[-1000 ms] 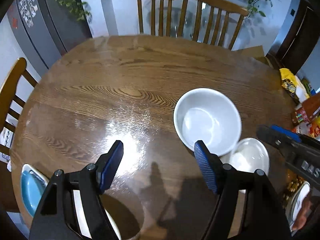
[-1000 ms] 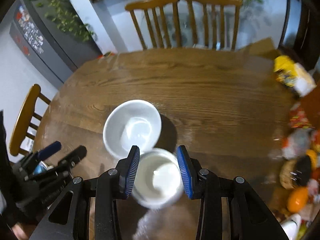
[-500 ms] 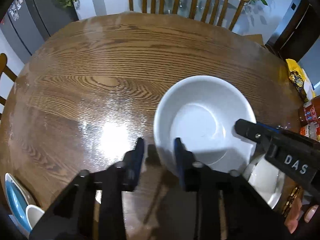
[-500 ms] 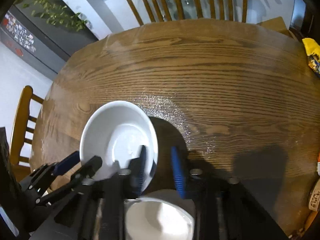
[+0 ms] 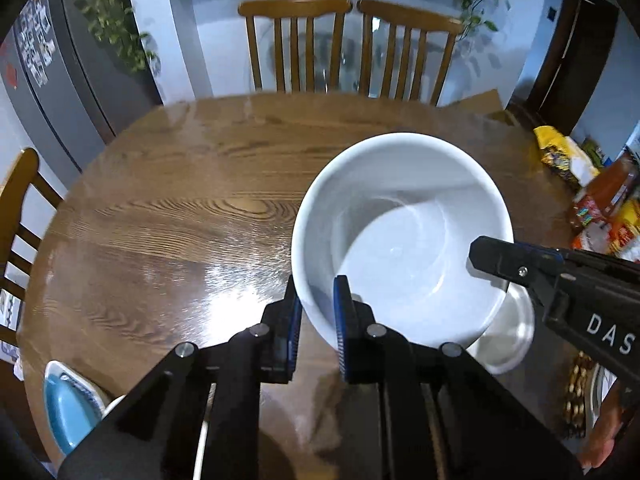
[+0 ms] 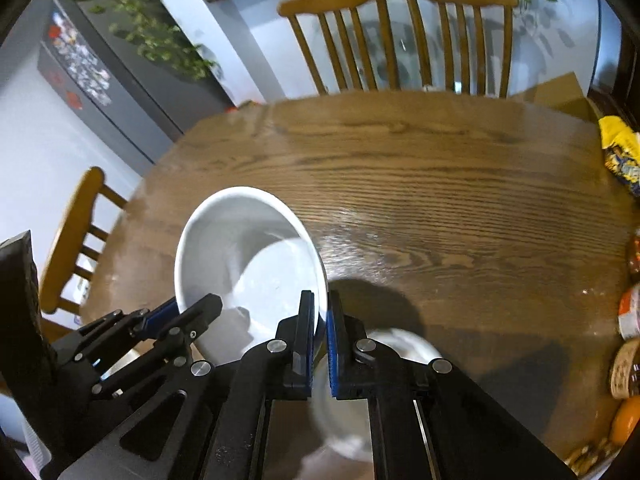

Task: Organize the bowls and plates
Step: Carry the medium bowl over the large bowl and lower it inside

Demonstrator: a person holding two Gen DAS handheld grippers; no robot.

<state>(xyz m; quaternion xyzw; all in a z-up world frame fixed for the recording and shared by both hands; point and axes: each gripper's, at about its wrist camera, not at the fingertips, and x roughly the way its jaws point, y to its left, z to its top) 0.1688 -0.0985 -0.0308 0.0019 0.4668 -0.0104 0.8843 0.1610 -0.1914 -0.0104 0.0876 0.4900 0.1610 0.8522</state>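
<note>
Both grippers have hold of the same large white ceramic bowl (image 5: 404, 236), one on each side of its rim, over the round brown wooden table (image 5: 168, 216). The left gripper (image 5: 316, 320), black with blue ribbed pads, is closing on the near left edge of the rim, one finger outside the wall and one inside the bowl, and the pads press on the rim. The right gripper (image 6: 320, 340) is pressed tight on the opposite edge, its two blue pads almost together with only the thin white wall between them. In the left wrist view it reaches in from the right and its tip sits on the bowl's right side (image 5: 516, 260).

The bowl tilts, and its hollow faces the cameras. Under it, just to the right, a smaller white bowl (image 5: 508, 336) sits on the table, partly covered by the big one. At the near left edge of the table lies a blue and white dish (image 5: 68, 408). Two wooden slat-backed chairs (image 5: 296, 44) stand at the far side, and bright food packets (image 5: 600, 216) crowd the table's right edge.
</note>
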